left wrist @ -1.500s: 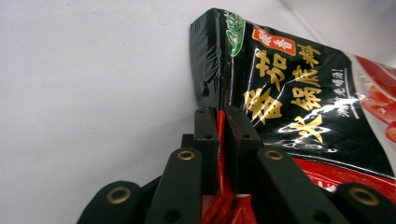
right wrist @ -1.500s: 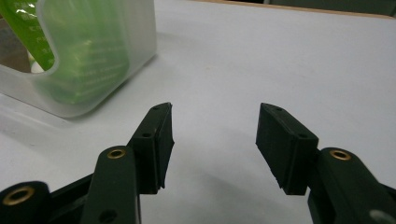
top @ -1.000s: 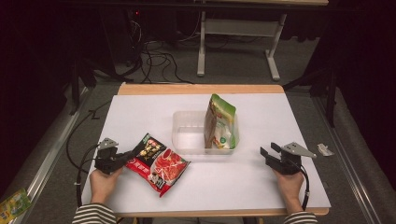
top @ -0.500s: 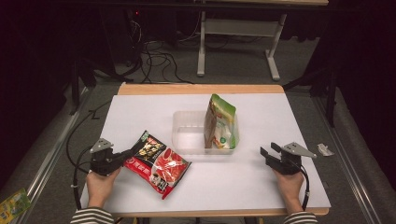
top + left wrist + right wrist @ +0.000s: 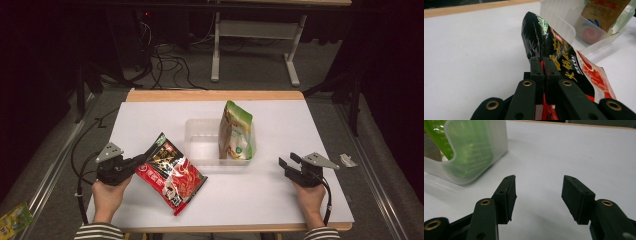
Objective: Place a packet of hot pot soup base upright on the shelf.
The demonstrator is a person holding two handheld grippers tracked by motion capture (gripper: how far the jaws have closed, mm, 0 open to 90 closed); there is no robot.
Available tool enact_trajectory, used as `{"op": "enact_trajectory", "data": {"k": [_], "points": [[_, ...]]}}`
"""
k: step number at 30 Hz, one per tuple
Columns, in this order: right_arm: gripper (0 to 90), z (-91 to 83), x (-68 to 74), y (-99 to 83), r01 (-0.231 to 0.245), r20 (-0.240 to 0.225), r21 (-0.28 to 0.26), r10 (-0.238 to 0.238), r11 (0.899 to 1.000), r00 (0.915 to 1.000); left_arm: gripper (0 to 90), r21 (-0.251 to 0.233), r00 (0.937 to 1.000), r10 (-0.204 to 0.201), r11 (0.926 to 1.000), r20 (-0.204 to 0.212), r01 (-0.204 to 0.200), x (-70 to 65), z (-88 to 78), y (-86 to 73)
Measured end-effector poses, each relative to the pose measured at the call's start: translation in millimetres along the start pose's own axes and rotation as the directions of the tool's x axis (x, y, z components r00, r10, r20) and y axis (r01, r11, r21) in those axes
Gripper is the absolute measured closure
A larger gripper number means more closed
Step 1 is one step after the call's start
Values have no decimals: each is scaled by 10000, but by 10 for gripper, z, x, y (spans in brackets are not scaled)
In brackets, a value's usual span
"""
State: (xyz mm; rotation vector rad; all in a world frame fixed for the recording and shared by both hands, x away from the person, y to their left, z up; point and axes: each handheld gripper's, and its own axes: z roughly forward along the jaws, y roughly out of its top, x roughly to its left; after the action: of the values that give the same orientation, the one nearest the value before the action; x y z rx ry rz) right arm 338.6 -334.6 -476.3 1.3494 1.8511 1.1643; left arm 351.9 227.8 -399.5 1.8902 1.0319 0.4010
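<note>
At table's left, left tool [image 5: 145,161] pinches red packet [image 5: 172,173].

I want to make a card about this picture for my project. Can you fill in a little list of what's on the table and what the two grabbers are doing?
table: white top with a wooden far edge
left gripper: shut on the red and black packet
red and black packet: pinched at its dark end, tilted up
clear tub: mid-table, beyond the packet
green pouch: standing in the tub's right side
right gripper: open, nothing between its jaws, low over bare table right of the tub
</note>
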Motion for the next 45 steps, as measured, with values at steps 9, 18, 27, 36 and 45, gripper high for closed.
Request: {"op": "enact_trajectory", "data": {"k": [9, 18, 27, 36, 45], "points": [[453, -6, 2, -2, -105, -20, 24, 105, 9999, 9999, 892, -287, 9985, 495, 9984, 231, -489, -150, -45, 160], [452, -7, -2, -3, -70, -48, -25, 70, 10000, 10000, 898, -634, 9934, 1019, 9931, 529, -985, -329, -109, 311], [450, -10, -6, -4, -143, -73, -65, 143, 9999, 9999, 900, -689, 9811, 1728, 9835, 869, -1671, -531, -141, 499], [448, -14, -11, -6, -145, -95, -133, 144, 9998, 9999, 900, -1004, 9784, 1780, 9807, 1051, -1677, -599, -192, 653], [448, -14, -12, -6, -159, -101, -132, 157, 9998, 9998, 900, -1180, 9819, 1537, 9830, 1106, -1406, -598, -144, 808]]}}
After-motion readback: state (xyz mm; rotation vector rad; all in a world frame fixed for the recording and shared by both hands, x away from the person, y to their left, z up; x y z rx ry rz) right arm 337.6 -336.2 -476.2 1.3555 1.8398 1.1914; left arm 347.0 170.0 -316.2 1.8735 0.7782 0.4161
